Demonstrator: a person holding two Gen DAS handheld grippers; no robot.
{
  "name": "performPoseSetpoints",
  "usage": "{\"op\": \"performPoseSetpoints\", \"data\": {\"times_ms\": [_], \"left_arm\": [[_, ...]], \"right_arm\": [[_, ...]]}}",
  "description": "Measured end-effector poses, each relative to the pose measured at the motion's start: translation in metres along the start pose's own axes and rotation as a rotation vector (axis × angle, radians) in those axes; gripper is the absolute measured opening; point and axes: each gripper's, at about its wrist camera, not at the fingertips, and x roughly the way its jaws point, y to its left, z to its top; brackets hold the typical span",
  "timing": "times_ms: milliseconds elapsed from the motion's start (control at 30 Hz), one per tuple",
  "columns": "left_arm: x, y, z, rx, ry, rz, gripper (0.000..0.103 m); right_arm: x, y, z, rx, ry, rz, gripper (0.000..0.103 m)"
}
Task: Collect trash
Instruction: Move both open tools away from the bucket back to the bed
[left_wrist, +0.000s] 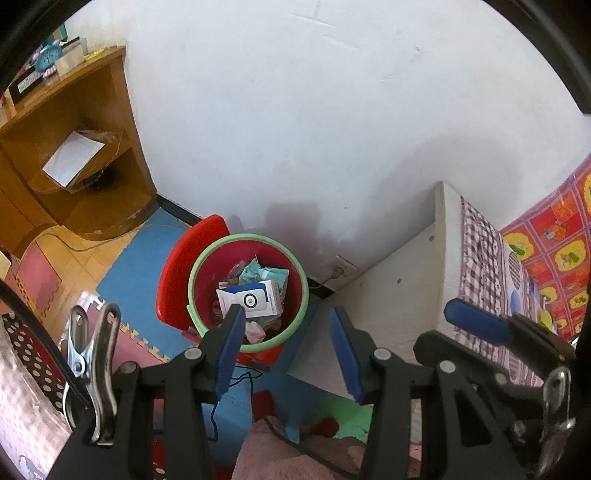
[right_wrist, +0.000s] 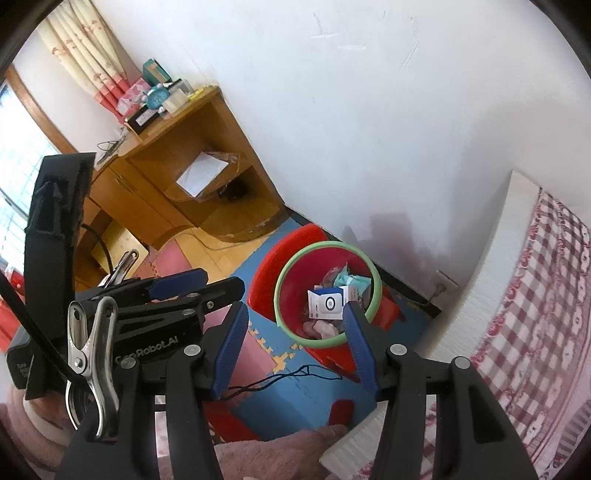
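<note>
A red trash bin with a green rim (left_wrist: 192, 295) (right_wrist: 282, 314) stands on the floor by the white wall, its red lid (left_wrist: 177, 258) tipped open behind it. Inside lie a white and blue box (left_wrist: 255, 301) (right_wrist: 327, 302), teal wrappers (left_wrist: 264, 275) and pink crumpled scraps (left_wrist: 255, 332). My left gripper (left_wrist: 286, 317) is open and empty, held above and in front of the bin. My right gripper (right_wrist: 295, 317) is open and empty, also above the bin. The right gripper shows at the right of the left wrist view (left_wrist: 476, 321); the left gripper shows at the left of the right wrist view (right_wrist: 177, 288).
A wooden desk with shelves (left_wrist: 74, 147) (right_wrist: 192, 166) stands left of the bin, with paper on a shelf. A bed with a white frame (left_wrist: 406, 280) and checked sheet (right_wrist: 535, 314) is on the right. Foam floor mats (left_wrist: 140, 266) and a loose black cable (right_wrist: 280, 376) cover the floor.
</note>
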Motion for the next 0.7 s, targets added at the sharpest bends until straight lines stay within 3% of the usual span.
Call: {"op": "performPoseSetpoints", "data": {"times_ms": [700], "left_arm": [[-0.044, -0.098, -0.033, 0.09, -0.02, -0.005, 0.049]], "right_arm": [[-0.106, -0.055, -0.062, 0.048, -0.113, -0.007, 0.056]]}}
